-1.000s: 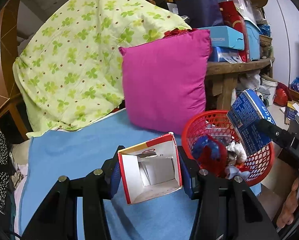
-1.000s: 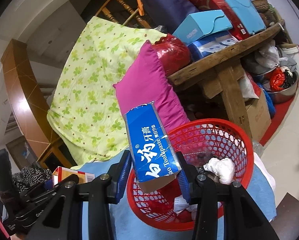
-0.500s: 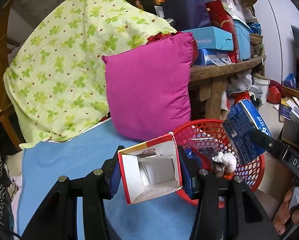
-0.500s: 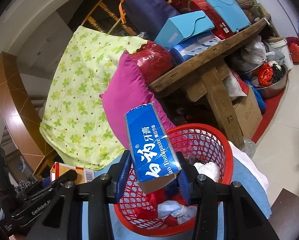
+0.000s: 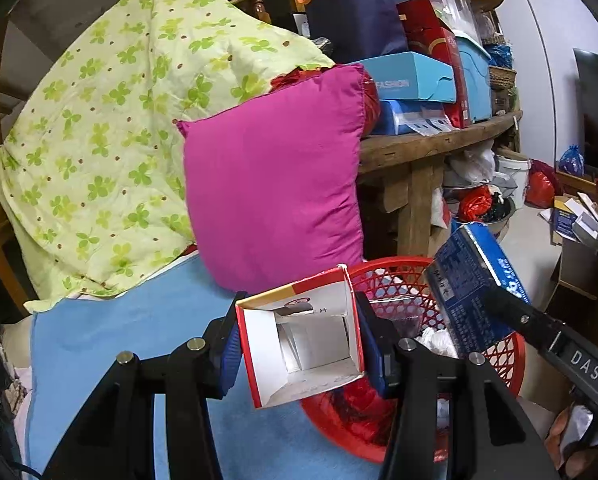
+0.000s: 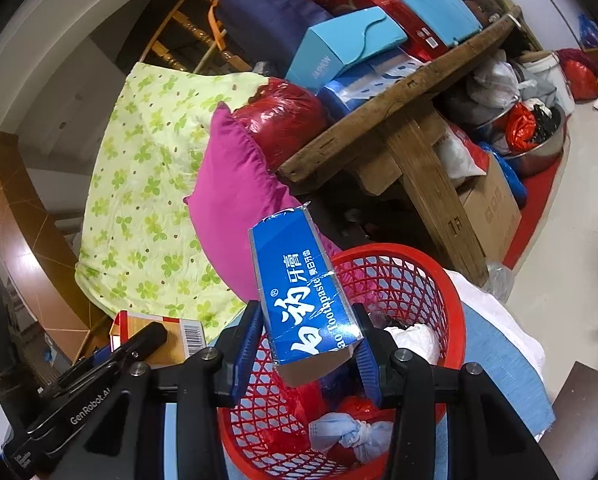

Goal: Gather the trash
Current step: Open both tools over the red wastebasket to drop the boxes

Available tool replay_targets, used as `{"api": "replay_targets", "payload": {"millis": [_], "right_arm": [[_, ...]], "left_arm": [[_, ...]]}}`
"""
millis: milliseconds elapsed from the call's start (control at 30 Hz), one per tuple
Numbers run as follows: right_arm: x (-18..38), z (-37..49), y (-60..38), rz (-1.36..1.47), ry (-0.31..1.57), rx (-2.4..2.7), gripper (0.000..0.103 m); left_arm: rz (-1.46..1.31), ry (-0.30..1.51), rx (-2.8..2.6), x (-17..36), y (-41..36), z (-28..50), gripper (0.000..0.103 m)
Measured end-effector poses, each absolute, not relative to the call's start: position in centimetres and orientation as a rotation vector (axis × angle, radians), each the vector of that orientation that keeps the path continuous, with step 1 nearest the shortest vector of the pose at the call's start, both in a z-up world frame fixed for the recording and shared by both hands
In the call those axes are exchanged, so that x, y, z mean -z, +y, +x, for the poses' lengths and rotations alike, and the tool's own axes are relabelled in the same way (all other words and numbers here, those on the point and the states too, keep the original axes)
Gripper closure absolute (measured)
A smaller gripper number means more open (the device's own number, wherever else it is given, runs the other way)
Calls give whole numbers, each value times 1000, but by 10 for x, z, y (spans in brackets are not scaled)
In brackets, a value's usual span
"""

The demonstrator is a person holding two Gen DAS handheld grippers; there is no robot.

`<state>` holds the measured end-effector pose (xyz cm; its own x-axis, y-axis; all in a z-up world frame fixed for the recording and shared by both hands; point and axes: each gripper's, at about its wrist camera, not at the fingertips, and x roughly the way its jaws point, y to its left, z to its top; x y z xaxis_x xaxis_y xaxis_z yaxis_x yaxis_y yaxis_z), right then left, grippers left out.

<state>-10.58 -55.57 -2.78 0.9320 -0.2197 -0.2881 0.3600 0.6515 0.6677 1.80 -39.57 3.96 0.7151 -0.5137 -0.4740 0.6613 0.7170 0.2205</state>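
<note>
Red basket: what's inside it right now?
The red basket holds crumpled white paper, a knotted pale blue cloth and red plastic wrapping. The toothpaste box and right gripper cover the rest.

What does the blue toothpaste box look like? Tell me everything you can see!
The blue toothpaste box is a long cardboard carton with big white Chinese characters and the word "Toothpaste" on its side. Its surface is creased, and the near end looks open, showing grey card inside. The right gripper pinches it between two blue-padded fingers, tilted with its far end pointing up. It hangs above the red mesh basket without touching it. From the left wrist view its back shows small white print.
</note>
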Motion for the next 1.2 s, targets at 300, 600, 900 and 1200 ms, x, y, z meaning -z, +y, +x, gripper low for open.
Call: {"api": "replay_targets", "payload": {"millis": [300, 600, 900, 1200], "right_arm": [[38, -99, -568, 855, 196, 346, 55], [42, -101, -574, 882, 186, 354, 55], [49, -98, -579, 914, 201, 367, 50], [41, -101, -572, 905, 161, 334, 37]], "left_arm": [[379, 448, 693, -29, -410, 30, 51], [308, 522, 784, -15, -415, 46, 51], [224, 678, 930, 9, -417, 62, 49], [251, 665, 888, 4, -390, 54, 33]]}}
